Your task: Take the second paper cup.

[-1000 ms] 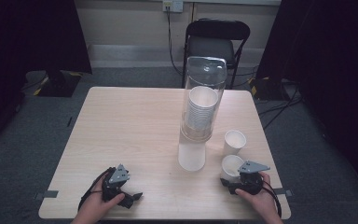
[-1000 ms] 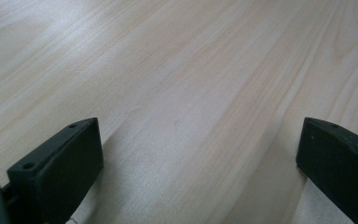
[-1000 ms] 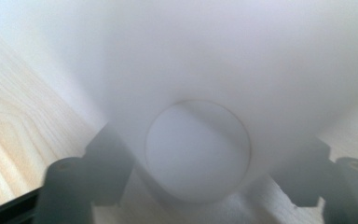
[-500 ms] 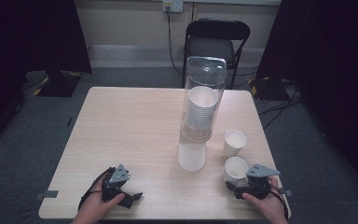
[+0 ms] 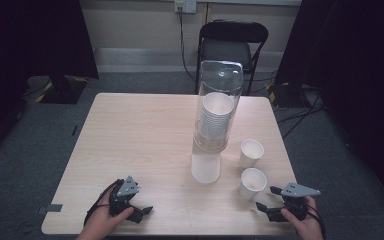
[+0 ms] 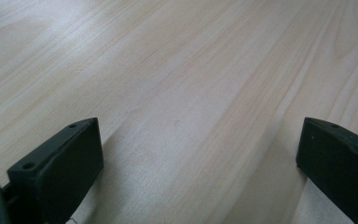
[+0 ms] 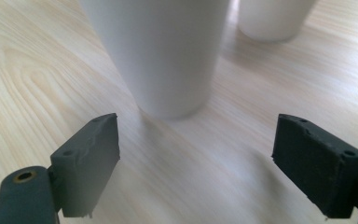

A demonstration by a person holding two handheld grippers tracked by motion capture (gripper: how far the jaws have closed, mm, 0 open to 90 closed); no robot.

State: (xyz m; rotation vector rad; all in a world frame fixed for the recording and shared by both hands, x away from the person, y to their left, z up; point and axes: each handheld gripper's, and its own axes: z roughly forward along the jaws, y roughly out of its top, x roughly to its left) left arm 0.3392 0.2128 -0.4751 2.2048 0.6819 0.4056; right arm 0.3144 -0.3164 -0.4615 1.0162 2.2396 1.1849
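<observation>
Loose cups: two white paper cups, near cup (image 5: 252, 182) and far cup (image 5: 251, 152), upright at the counter's right.
Dispenser: one clear tube (image 5: 217, 105) holding a cup stack, on a white base.
Grippers: two; left gripper (image 5: 139, 211) and right gripper (image 5: 266, 210), fingers spread, empty.
Surface: pale wood counter (image 5: 135, 135).
Room: grey floor, one black chair (image 5: 232, 47).
Change: right gripper has drawn back from the near cup.

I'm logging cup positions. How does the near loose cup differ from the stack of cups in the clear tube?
The near cup stands alone on the bare table, open to the air; the stack is nested and enclosed in the clear tube. The near cup rests on the tabletop; the stack sits raised above it. Both are white, upright, mouths up.
</observation>
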